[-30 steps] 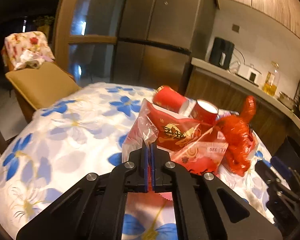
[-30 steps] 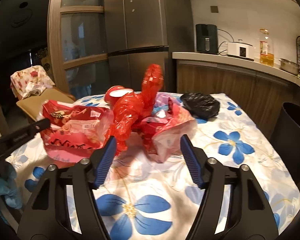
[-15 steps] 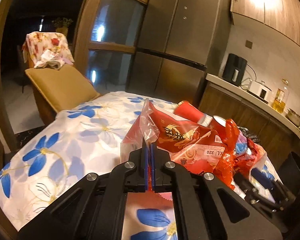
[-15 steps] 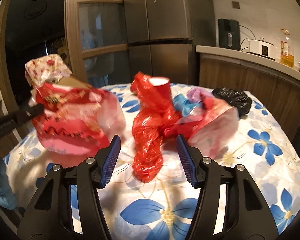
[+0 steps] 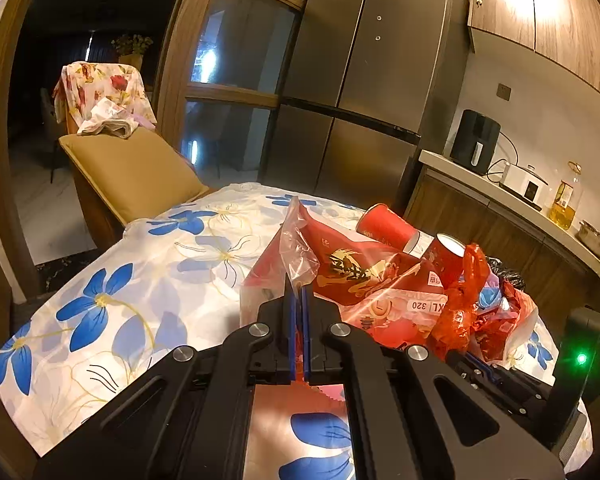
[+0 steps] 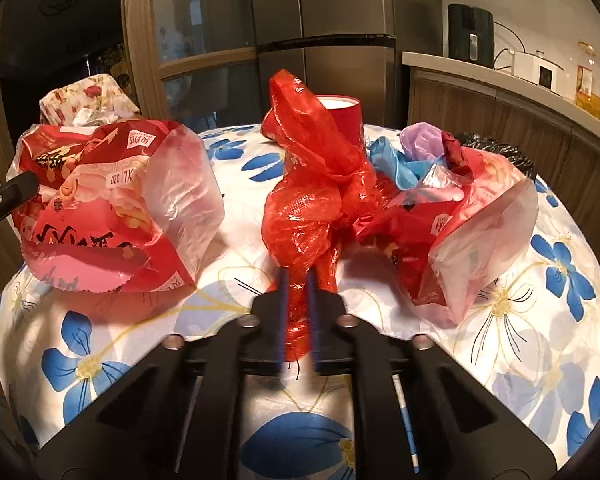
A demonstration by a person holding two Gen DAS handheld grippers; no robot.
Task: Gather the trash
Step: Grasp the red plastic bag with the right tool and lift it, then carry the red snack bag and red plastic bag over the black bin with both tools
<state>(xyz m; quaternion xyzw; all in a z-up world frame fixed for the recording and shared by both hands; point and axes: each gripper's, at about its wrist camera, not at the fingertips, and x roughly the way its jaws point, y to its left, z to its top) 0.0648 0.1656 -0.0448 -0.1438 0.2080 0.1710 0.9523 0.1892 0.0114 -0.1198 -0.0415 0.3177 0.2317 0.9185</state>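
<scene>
Over the middle of the flowered tablecloth (image 6: 500, 304), the right gripper (image 6: 298, 300) has changed most: half a second ago its blue pads stood wide apart on either side of the crumpled red plastic bag (image 6: 312, 184), and now they have drawn in and pinch the bag's lower tail between them. The left gripper (image 5: 296, 312) stays clamped on the edge of the red printed packaging bag (image 5: 364, 276), which hangs lifted above the cloth toward the table's left edge in the right wrist view, its clear open end turned toward the red bag. A red paper cup (image 6: 342, 118) stands just behind the red bag, and another torn red-and-clear package (image 6: 472, 236) with blue and purple scraps lies beside it toward the right edge, a black bag (image 6: 500, 152) behind that.
</scene>
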